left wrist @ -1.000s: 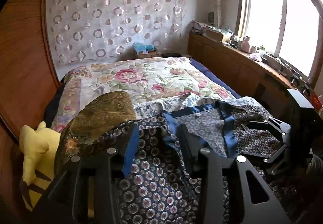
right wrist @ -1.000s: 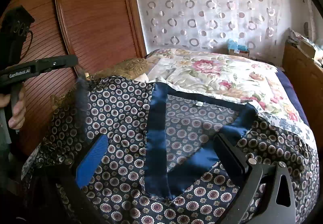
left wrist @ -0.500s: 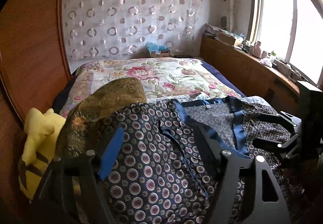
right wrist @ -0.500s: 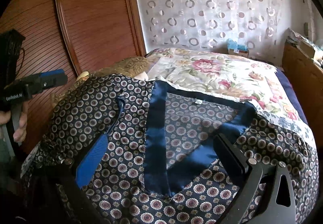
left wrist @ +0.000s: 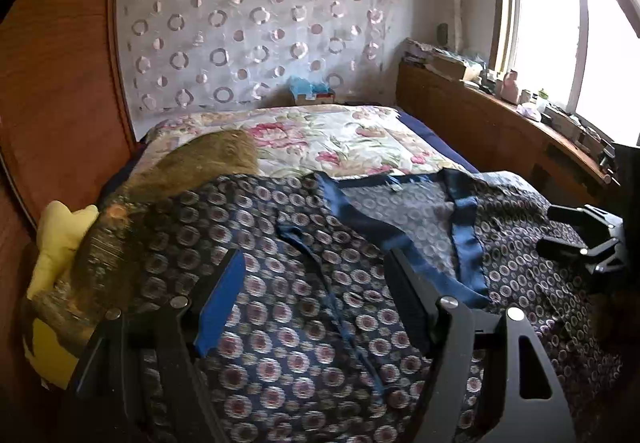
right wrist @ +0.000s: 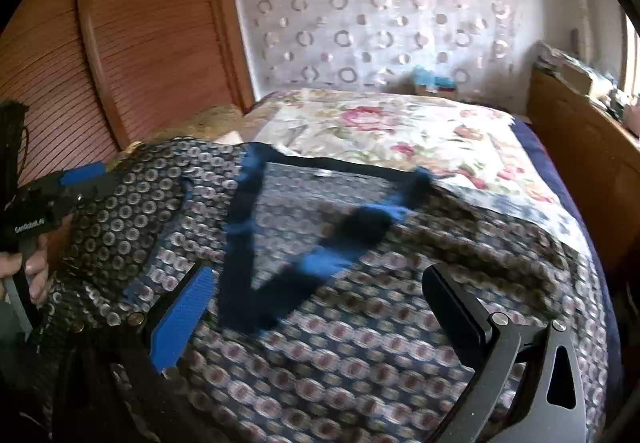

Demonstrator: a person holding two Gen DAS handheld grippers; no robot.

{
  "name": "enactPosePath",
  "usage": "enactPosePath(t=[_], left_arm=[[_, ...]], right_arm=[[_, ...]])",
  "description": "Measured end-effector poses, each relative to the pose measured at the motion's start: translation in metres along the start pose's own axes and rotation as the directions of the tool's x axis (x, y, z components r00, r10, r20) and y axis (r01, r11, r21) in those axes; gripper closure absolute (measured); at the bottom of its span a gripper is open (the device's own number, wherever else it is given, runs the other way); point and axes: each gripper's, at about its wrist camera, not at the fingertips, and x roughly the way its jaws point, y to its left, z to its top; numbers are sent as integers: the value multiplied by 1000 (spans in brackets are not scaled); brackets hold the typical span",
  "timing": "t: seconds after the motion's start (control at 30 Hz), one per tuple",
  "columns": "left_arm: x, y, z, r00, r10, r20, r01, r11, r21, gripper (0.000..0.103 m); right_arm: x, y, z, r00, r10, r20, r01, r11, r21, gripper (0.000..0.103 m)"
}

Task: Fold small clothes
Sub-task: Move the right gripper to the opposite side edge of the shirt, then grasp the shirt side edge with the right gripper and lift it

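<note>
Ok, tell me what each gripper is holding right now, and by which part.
Nothing is held. The left gripper has just been opening and stands open above the patterned garment, nothing between its pads. The right gripper is open over it too.

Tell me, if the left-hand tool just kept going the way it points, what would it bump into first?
Most likely the patterned garment spread on the bed. The left gripper tilts downward with its jaws open and nothing between them, so the cloth right ahead comes first, probably near the thin blue tie. Depth is hard to judge.

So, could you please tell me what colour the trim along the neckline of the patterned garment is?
Solid blue trim on the circle-print garment; clearest in the left wrist view.
</note>
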Motion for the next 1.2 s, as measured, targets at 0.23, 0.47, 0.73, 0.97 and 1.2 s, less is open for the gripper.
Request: enactPosePath(t=[0.23,0.47,0.73,0.97,1.2], left_arm=[[10,-32,-7,997,-79,-21,79,997,15,30],[16,-62,-12,991,-125,-51,127,991,46,30],[19,-89,-19,984,-158,-79,164,983,81,30],[26,-110,-25,977,-179,-117,192,975,111,30],[33,-119,-28,973,-176,-151,197,971,134,30]], right_arm=[[-36,-44,-24,995,-103,-4,103,991,81,0],[-77,-80,-50,977,-210,-37,213,967,140,8],[-110,-118,-75,953,-283,-111,300,930,210,29],[-129,-138,-90,943,-286,-173,324,908,267,42],[-137,-145,-94,942,-263,-208,318,897,305,46]])
